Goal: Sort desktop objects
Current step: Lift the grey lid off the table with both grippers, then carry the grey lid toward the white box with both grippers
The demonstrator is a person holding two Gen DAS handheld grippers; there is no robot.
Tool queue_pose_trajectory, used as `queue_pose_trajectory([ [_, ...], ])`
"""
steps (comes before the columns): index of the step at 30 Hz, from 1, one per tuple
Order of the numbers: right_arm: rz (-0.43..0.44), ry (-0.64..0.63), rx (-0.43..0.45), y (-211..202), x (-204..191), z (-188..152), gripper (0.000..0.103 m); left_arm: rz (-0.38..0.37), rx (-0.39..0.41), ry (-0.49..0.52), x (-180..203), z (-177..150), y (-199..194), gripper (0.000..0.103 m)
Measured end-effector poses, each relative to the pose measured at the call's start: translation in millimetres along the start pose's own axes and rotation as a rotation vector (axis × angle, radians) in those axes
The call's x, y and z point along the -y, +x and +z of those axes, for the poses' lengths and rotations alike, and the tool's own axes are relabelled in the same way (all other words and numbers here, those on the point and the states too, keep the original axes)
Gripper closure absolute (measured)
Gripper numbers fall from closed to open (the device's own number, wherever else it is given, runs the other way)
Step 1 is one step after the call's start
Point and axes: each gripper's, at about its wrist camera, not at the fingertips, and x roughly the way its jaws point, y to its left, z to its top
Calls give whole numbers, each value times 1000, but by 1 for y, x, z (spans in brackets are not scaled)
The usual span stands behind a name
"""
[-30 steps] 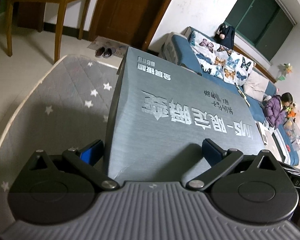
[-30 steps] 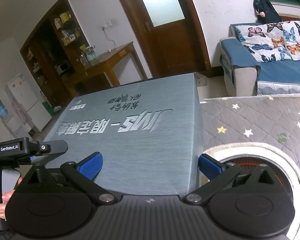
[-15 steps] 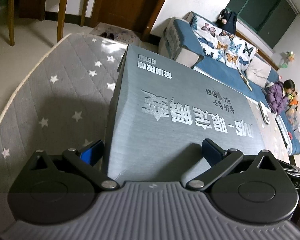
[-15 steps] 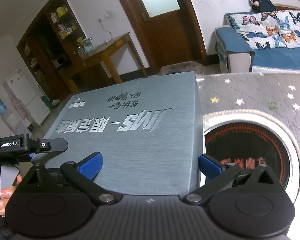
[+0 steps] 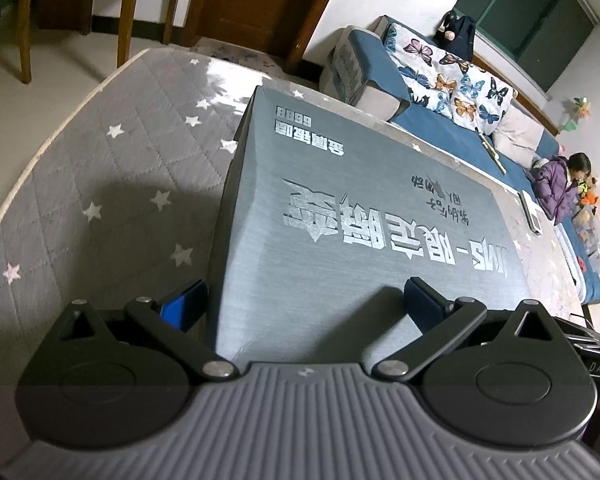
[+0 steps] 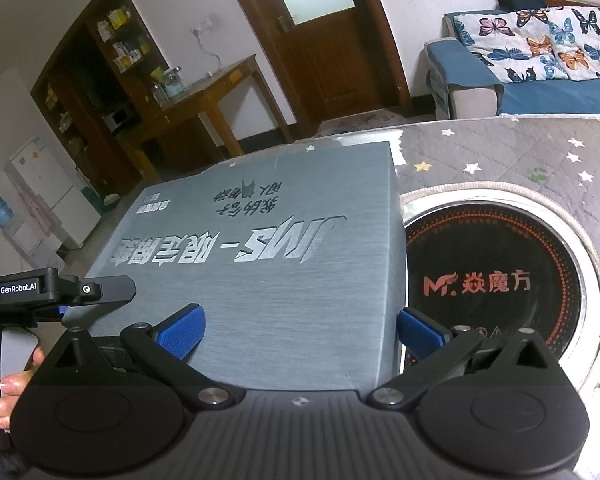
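A large grey box with silver lettering [image 5: 360,220] lies over the grey star-patterned table cover [image 5: 100,184]. My left gripper [image 5: 304,304] is wide open at the box's near left corner, one finger on the left side, one over the lid. The box also shows in the right wrist view [image 6: 268,256]. My right gripper [image 6: 300,328] is wide open at its near right corner, with the right fingertip [image 6: 420,330] beside the box's right wall and the left one over the lid. Whether the pads press the box I cannot tell.
A round black induction cooktop [image 6: 496,280] is set in the table just right of the box. A blue sofa with butterfly cushions [image 5: 440,76] and a seated child [image 5: 560,188] are beyond. A wooden table [image 6: 208,96], door and shelves stand behind.
The box and both grippers have moved down and forward over the table; more of the table cover and the whole cooktop have come into view. Finger openings are unchanged.
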Motion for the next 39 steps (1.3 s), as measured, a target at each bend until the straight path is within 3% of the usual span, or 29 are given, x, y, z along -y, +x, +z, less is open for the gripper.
queue_pose_trajectory([
  [39,3,-15,-35,15,7,-4,0,24,-18,20,-1,2,13,0],
])
